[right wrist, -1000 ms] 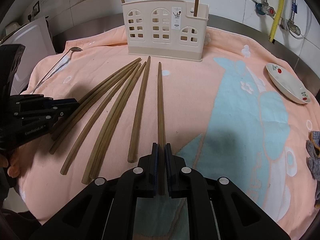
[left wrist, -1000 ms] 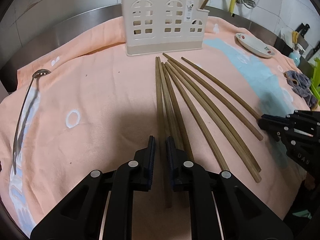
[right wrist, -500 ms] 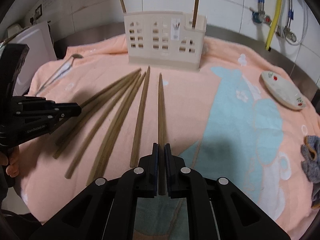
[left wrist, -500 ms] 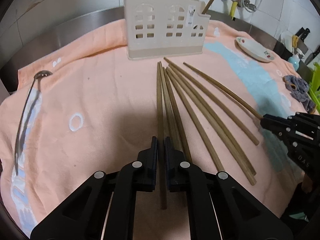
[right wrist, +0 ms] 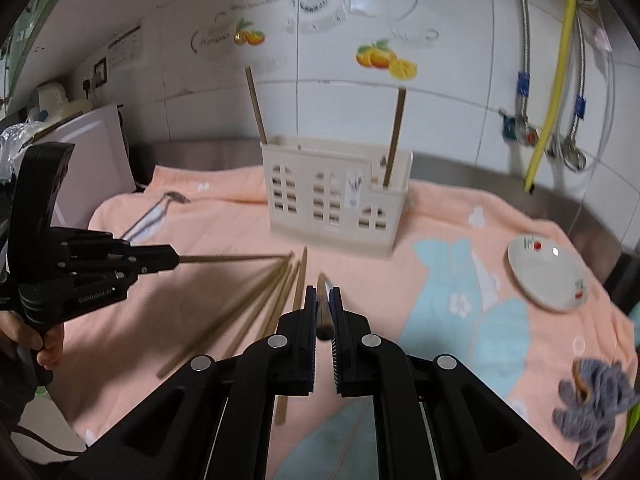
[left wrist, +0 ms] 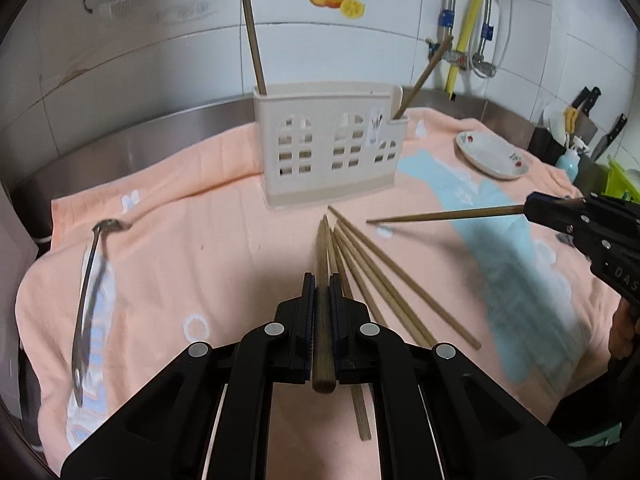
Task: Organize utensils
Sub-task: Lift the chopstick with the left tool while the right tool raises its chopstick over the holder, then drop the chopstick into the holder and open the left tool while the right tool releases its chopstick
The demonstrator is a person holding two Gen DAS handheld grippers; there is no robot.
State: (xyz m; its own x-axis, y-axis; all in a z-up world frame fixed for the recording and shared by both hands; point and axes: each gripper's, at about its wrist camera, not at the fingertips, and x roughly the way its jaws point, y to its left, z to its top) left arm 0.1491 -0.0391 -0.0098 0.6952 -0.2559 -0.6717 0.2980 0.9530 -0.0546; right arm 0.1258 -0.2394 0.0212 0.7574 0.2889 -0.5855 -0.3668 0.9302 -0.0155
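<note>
Gripping one chopstick [left wrist: 322, 276] each: left gripper [left wrist: 322, 292], right gripper [right wrist: 322, 300].

Both fisheye cameras are riding on handheld grippers, looking forward and down from close above the peach towel [left wrist: 208, 240]. Both views are sharing the cream plastic windowed utensil holder [left wrist: 328, 148] [right wrist: 336, 204] straight ahead.

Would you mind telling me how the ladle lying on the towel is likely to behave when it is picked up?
The ladle looks like polished metal, so probably stiff but slippery. Its long thin handle with the bowl at the far end suggests it may swing if gripped off-centre. Lying flat on the towel, it gives little to pinch.
</note>
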